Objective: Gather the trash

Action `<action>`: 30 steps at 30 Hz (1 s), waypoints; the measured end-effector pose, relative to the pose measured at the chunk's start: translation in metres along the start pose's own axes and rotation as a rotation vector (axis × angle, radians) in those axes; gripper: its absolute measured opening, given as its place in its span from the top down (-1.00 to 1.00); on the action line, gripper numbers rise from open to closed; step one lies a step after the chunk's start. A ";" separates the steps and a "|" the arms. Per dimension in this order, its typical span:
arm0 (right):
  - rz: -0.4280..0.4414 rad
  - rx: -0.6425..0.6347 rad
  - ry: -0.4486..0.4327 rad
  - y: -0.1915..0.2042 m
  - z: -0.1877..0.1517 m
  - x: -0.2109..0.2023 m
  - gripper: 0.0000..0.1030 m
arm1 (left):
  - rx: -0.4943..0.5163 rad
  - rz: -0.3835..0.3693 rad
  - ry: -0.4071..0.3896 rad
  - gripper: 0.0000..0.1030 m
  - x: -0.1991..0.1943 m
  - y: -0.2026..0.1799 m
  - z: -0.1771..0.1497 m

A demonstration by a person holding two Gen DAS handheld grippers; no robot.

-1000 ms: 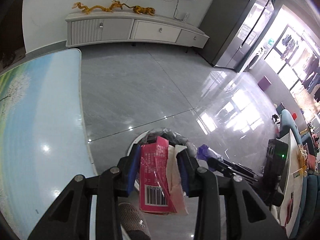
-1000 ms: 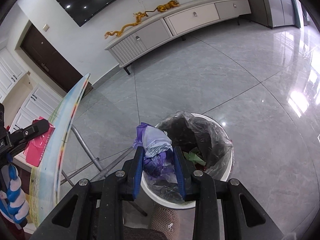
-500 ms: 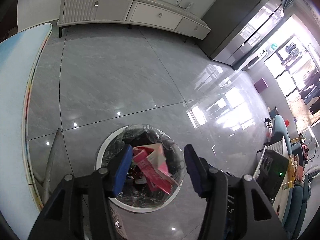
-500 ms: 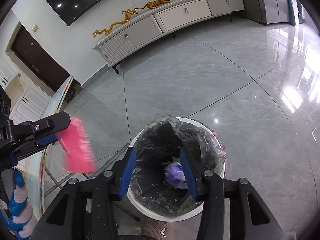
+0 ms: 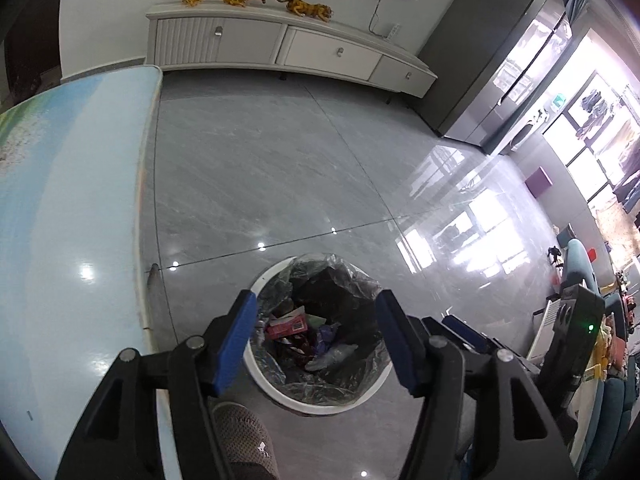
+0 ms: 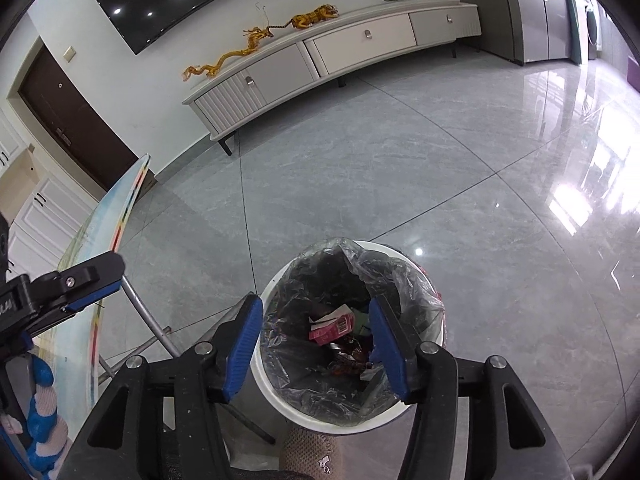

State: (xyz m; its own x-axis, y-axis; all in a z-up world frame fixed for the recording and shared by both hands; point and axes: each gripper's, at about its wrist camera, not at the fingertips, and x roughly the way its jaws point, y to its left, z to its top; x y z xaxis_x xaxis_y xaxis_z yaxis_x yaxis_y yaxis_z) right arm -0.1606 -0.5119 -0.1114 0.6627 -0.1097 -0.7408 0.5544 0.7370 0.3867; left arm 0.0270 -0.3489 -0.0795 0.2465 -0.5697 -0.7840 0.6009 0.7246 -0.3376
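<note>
A white round trash bin [image 5: 376, 384] with a clear plastic liner stands on the grey floor; it also shows in the right wrist view [image 6: 436, 332]. Inside lie a pink wrapper [image 5: 286, 326], which the right wrist view [image 6: 332, 328] shows too, a purple bag [image 5: 326, 334] and other scraps. My left gripper [image 5: 316, 340] is open and empty above the bin. My right gripper [image 6: 316, 340] is open and empty above the bin. The left gripper's finger also shows at the left of the right wrist view [image 6: 80, 280].
A table with a blue printed top [image 5: 68, 220] stands left of the bin, its metal legs [image 6: 148, 320] beside it. A long white TV cabinet [image 5: 280, 48] lines the far wall. A shoe [image 5: 244, 436] is just below the bin.
My left gripper opened and the pink wrapper fell into the bin. My right gripper opened and the purple bag fell into the bin. Both grippers now hang empty above it.
</note>
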 end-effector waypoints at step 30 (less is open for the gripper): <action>0.038 -0.454 -0.220 0.266 -0.055 -0.047 -0.83 | -0.168 0.603 -0.460 -0.57 -0.216 0.163 -0.089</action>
State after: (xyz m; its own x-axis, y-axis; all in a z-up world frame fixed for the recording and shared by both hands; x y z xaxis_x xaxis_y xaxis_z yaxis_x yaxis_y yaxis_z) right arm -0.0715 -0.2741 -0.0039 0.7954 -0.1794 -0.5790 0.2855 0.9535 0.0968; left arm 0.0042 -0.0731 -0.0120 0.8072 -0.1358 -0.5745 0.1483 0.9886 -0.0252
